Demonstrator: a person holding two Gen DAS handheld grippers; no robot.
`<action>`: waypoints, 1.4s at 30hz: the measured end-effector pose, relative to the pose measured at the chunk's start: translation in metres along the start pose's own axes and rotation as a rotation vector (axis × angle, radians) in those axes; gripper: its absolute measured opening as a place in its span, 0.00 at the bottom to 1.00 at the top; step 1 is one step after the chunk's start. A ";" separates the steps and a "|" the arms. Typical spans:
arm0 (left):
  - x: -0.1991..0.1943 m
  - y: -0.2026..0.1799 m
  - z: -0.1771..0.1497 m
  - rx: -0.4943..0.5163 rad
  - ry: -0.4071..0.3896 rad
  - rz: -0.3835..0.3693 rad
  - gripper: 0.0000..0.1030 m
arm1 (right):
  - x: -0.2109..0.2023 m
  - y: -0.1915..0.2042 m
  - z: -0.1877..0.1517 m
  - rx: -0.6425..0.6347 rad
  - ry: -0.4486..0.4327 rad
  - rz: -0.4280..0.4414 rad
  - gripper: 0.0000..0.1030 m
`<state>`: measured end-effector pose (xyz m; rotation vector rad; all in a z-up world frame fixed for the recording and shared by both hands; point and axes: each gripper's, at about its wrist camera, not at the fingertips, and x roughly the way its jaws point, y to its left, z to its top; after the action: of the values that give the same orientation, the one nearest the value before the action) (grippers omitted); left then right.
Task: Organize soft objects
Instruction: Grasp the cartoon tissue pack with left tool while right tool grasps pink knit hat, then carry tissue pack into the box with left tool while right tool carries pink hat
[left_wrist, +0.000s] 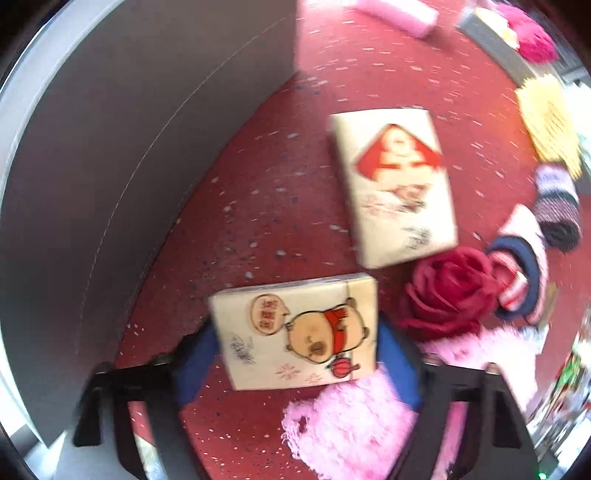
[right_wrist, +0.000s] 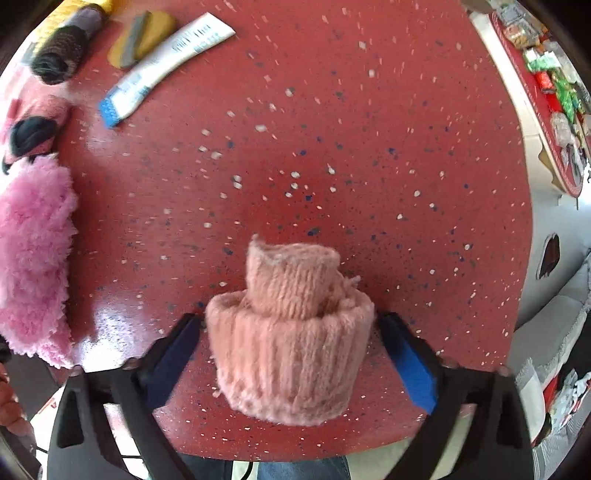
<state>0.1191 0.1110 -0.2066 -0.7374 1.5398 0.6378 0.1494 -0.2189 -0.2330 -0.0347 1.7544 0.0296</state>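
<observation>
In the left wrist view my left gripper (left_wrist: 295, 343) is shut on a beige tissue pack with a cartoon pig (left_wrist: 295, 336), held above the red table. A second tissue pack (left_wrist: 395, 184) lies beyond it. A red fabric rose (left_wrist: 450, 291) and a fluffy pink cloth (left_wrist: 354, 424) lie to the right and below. In the right wrist view my right gripper (right_wrist: 291, 339) has its blue pads touching both sides of a rolled salmon-pink knitted piece (right_wrist: 291, 339) on the table.
A grey bin wall (left_wrist: 110, 184) fills the left of the left wrist view. Rolled socks (left_wrist: 557, 206), a yellow cloth (left_wrist: 550, 118) and a pink roll (left_wrist: 399, 14) lie further off. The right wrist view shows a white tube (right_wrist: 166, 66), a yellow sponge (right_wrist: 144, 37), a dark sock roll (right_wrist: 62, 48) and fluffy pink cloth (right_wrist: 33, 258).
</observation>
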 end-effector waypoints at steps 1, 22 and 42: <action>-0.002 -0.003 0.000 0.029 0.003 -0.001 0.74 | -0.005 0.004 -0.002 -0.019 -0.017 -0.004 0.74; -0.116 0.014 -0.044 0.499 -0.151 -0.163 0.74 | -0.068 0.013 -0.027 -0.033 -0.094 0.111 0.48; -0.168 0.041 -0.073 0.648 -0.264 -0.319 0.74 | -0.142 0.051 -0.051 -0.042 -0.234 0.116 0.48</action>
<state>0.0485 0.0962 -0.0333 -0.3666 1.2401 -0.0190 0.1230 -0.1691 -0.0841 0.0382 1.5204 0.1495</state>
